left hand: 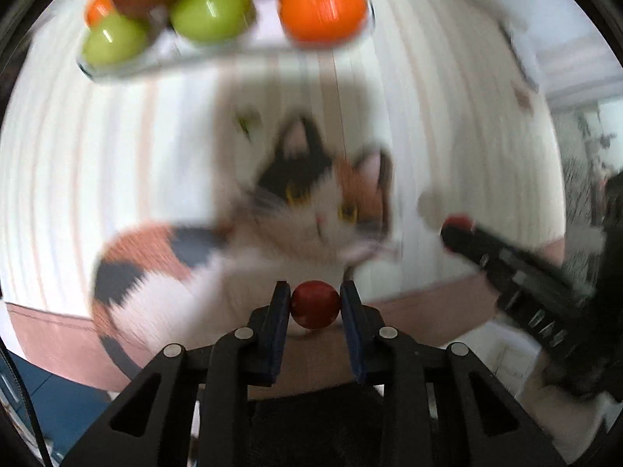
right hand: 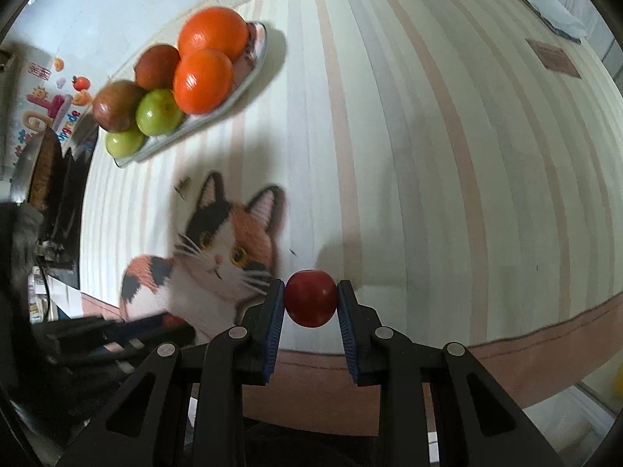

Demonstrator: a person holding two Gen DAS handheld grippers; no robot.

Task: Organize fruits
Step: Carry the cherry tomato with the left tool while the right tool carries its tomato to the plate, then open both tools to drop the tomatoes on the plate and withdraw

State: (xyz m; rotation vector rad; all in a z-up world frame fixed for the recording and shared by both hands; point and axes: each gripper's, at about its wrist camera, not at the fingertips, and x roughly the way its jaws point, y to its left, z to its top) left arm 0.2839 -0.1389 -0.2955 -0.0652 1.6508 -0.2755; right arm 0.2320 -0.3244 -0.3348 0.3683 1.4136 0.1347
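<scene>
My left gripper (left hand: pixel 315 303) is shut on a small red fruit (left hand: pixel 315 305), held above the near edge of the table. My right gripper (right hand: pixel 310 301) is shut on another small red fruit (right hand: pixel 310 299), also near the table's front edge; it shows in the left wrist view (left hand: pixel 457 229) at the right. A glass plate (right hand: pixel 257 66) at the far left holds oranges (right hand: pixel 202 79), green fruits (right hand: pixel 159 113) and brown-red fruits (right hand: pixel 117 106). The plate also shows in the left wrist view (left hand: pixel 218 52), blurred.
A striped cloth (right hand: pixel 428 155) with a calico cat picture (right hand: pixel 218 249) covers the table. A brown label (right hand: pixel 553 58) and white paper (right hand: pixel 545 4) lie at the far right. Dark clutter (right hand: pixel 58 179) stands off the table's left side.
</scene>
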